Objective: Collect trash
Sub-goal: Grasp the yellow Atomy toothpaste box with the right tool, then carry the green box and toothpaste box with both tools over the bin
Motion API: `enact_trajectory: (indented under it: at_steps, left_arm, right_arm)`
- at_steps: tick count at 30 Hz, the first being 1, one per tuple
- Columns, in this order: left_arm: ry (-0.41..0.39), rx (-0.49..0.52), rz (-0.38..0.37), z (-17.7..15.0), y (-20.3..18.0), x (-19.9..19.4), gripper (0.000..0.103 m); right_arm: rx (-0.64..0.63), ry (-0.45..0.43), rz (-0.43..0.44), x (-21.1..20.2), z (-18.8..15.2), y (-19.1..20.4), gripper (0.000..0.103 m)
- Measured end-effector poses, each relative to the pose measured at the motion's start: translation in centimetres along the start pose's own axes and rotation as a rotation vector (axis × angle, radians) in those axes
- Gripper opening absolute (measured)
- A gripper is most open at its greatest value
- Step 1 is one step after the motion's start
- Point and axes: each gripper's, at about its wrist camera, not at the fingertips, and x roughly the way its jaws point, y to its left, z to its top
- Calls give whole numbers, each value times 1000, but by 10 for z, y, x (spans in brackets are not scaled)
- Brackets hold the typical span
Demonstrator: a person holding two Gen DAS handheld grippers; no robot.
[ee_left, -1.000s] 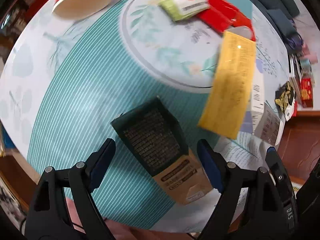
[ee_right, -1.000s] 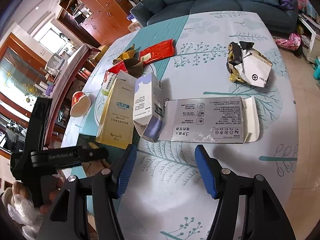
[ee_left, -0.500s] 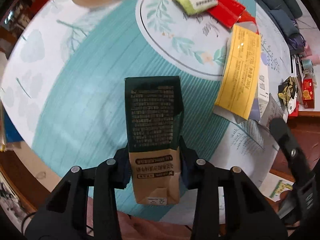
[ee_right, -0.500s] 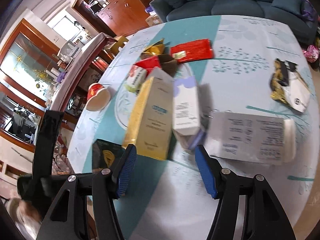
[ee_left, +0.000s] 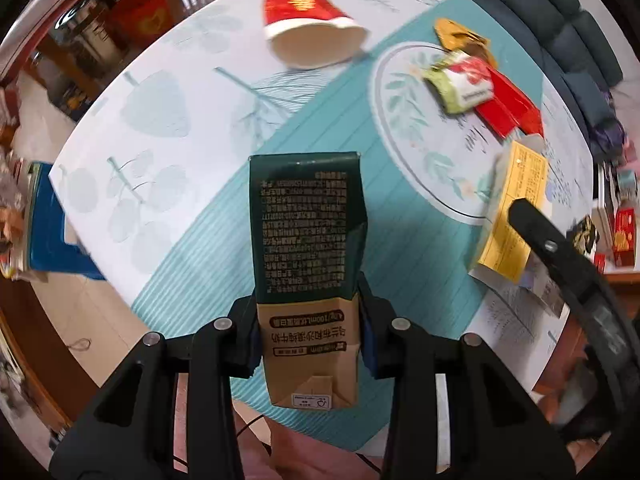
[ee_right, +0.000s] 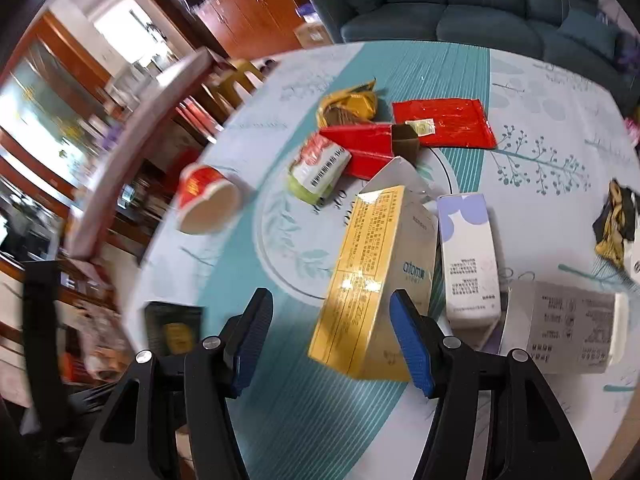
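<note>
Item in hand: the left gripper (ee_left: pixel 308 344) is clamping its fingers (ee_left: pixel 366 340) on the kraft lower part of a dark green milk carton (ee_left: pixel 306 240), which is hanging lifted above the teal-striped desk (ee_left: pixel 192 248), near its edge. Handling note, as a judgement: the carton is looking crushable, so the squeeze should be staying just firm enough, with the carry kept level toward a bin that is not showing in either view. The right gripper (ee_right: pixel 332 336) is hovering with its blue fingers (ee_right: pixel 408 344) spread wide and holding nothing, the near end of a yellow box (ee_right: pixel 368 276) lying between them; closing across its narrow width would be suiting it. Containers: a red paper cup (ee_left: pixel 312 24) is lying on its side, its mouth showing nothing inside; whether the boxes hold anything cannot be told. Also waiting: a white-and-lilac box (ee_right: pixel 468 260), a grey flat box (ee_right: pixel 568 328), red wrappers (ee_right: pixel 444 122), a green-and-white packet (ee_right: pixel 320 168).
</note>
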Motion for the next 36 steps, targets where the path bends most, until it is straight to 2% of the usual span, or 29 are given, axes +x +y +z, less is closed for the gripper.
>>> enact_trajectory:
  at_steps: [4,6,9,11,18,27,33,36]
  left_arm:
    - [-8,-16,1,14,24,-6,34]
    - [-11,-18,-2,15,28,-9,34]
    - [-15,-13,-9,17,32,-9,34]
    - [-15,-3,-11,15,29,-9,34]
    - [-17,39,-22,14,36,-13,34]
    - [-36,99,-51,9,52,-32,34]
    - [-49,195,-98,3,57,-48,34]
    - [-60,291,-129,1,59,-60,34]
  right_arm:
    - [-61,19,-163,20,2,15,62]
    - [-82,26,-212,27,1,19,61]
    - [-93,9,-260,30,-2,21,51]
    - [-113,-8,-282,30,-4,23,51]
    - [-17,-17,-197,21,-12,7,49]
    - [105,-78,-43,-27,-46,7,49]
    - [149,-135,1,-75,-80,29,49]
    - [184,-184,-11,-102,-103,44,49]
